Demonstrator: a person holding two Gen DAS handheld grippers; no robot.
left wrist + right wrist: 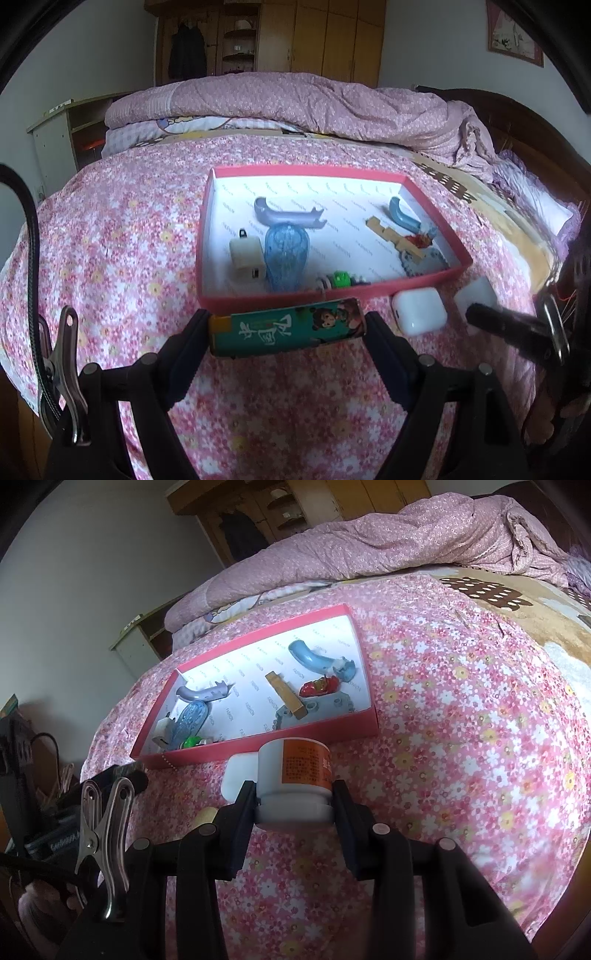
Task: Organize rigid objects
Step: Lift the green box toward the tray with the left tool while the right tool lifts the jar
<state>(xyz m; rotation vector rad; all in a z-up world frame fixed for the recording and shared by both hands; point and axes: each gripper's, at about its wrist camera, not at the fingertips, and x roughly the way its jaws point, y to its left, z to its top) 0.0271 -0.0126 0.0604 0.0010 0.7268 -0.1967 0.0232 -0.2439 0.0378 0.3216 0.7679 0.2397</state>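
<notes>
Gripping a teal rectangular lighter with a cartoon print (287, 328) crosswise by its two ends, the left tool (288, 328) stands spread wide, holding the lighter just in front of the near wall of the shallow red cardboard box with a white printed lining (332, 295). The box lies on a bed covered by a pink floral bedspread (129, 229). The right tool (293, 801) is set narrower, its pads clamped on the lid end of a small white plastic jar with an orange label (295, 771), which is also near the box's front wall, upside down with the lid lowest.

Inside the box lie a translucent blue vase-shaped piece (286, 254), a cream charger plug (246, 258) touching its left side, a pale grey-blue curved plastic track piece (284, 216), a brighter blue curved track piece (314, 659), a tan wooden block (286, 696), a small red toy car (319, 686), a grey studded building plate (314, 709) and a small green toy (341, 278).

On the bedspread, just outside the box's near right corner, rests a white rounded-square earbud case (419, 310); it is partly hidden behind the jar in the right wrist view.
</notes>
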